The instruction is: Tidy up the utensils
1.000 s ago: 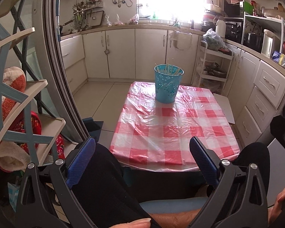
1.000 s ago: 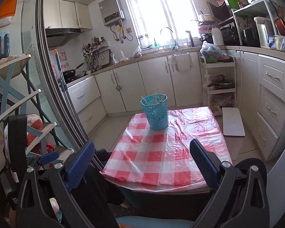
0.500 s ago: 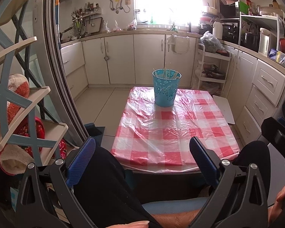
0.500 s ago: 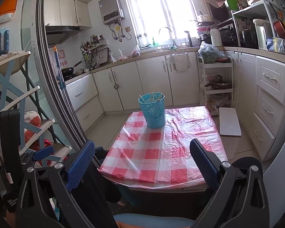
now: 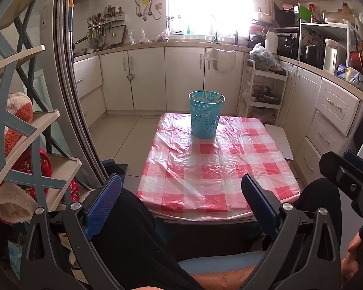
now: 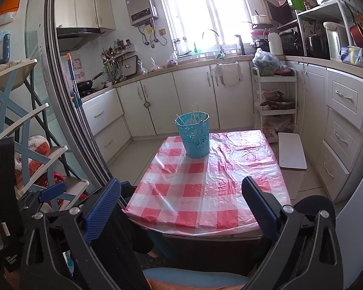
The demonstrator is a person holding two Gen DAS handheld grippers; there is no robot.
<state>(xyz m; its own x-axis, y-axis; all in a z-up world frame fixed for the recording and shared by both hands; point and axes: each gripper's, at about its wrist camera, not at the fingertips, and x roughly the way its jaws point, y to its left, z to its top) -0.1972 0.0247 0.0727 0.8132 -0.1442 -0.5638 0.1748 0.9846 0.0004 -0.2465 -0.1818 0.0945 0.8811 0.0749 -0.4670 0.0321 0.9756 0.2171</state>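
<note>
A turquoise perforated cup (image 5: 206, 114) (image 6: 195, 134) stands upright at the far end of a small table covered in a red-and-white checked plastic cloth (image 5: 215, 169) (image 6: 205, 183). Several pale chopsticks (image 5: 209, 96) (image 6: 193, 116) stick out of it. My left gripper (image 5: 181, 200) is open and empty, held back from the table's near edge above a person's lap. My right gripper (image 6: 181, 200) is likewise open and empty, well short of the cup. The right gripper's body (image 5: 348, 176) shows at the right edge of the left wrist view.
A shelf rack with slippers (image 5: 19, 149) stands close on the left beside a sliding door frame (image 5: 70, 96). A white trolley (image 5: 261, 91) and drawers (image 5: 331, 120) line the right. A white board (image 6: 291, 152) lies beside the table. The person's dark-clad knees (image 5: 319, 198) sit at the table's near edge.
Both grippers have pulled back and tilted up a little, so the table and cup sit lower and farther in view. The jaws stay open.
</note>
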